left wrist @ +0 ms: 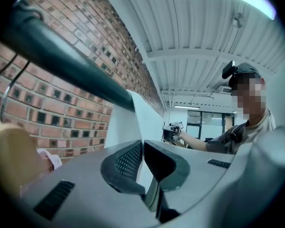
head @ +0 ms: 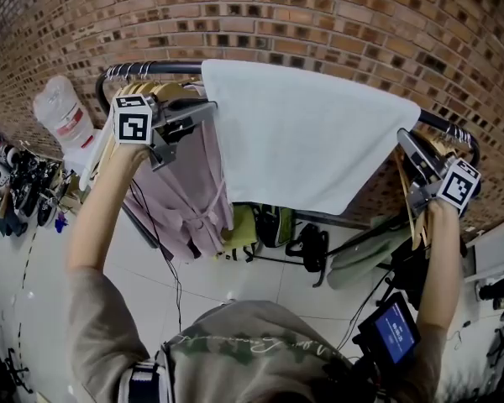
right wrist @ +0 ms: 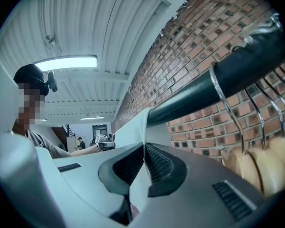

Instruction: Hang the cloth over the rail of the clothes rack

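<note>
A white cloth lies draped over the dark rail of the clothes rack, hanging down on my side. My left gripper is at the cloth's upper left edge, level with the rail. In the left gripper view the rail runs away above the jaws, and the left gripper is shut with a thin strip of cloth caught between them. My right gripper is at the cloth's upper right corner. In the right gripper view the right gripper is shut on the cloth just below the rail.
A pink garment on wooden hangers hangs left of the cloth. More wooden hangers crowd the rail's right end, with a green garment below. Behind the rack is a brick wall. Bags sit under it, shoes at the left.
</note>
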`<state>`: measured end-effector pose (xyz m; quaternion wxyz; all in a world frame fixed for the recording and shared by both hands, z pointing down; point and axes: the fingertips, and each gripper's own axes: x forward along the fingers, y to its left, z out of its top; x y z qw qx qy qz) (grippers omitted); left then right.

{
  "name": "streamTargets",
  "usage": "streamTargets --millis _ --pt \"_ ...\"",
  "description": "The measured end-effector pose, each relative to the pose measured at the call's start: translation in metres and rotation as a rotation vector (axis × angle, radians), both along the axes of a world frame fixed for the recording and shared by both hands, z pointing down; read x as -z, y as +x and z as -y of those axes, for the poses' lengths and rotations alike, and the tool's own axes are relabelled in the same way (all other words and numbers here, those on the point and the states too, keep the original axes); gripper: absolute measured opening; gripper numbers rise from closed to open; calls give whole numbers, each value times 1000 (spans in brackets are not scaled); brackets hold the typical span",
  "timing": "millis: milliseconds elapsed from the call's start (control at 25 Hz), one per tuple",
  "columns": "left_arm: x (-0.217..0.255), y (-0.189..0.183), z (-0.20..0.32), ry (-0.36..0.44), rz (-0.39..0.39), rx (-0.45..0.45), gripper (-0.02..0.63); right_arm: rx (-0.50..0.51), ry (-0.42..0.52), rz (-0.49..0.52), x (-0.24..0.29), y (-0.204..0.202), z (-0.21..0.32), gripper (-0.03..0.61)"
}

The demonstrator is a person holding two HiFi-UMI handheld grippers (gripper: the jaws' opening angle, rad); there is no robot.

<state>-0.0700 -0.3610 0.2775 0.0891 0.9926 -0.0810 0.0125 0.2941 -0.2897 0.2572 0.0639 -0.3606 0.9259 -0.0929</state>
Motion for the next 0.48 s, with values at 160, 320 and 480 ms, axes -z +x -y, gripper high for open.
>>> streamTargets --millis 160,320,480 --pt "20 -5 -4 30 -12 -13 20 4 10 -11 6 -2 -1 20" --pt "40 -9 -3 12 -86 7 20 12 46 -3 19 -6 -5 20" --pt "58 -21 12 -43 -194 65 20 24 50 2 25 -6 -5 20"
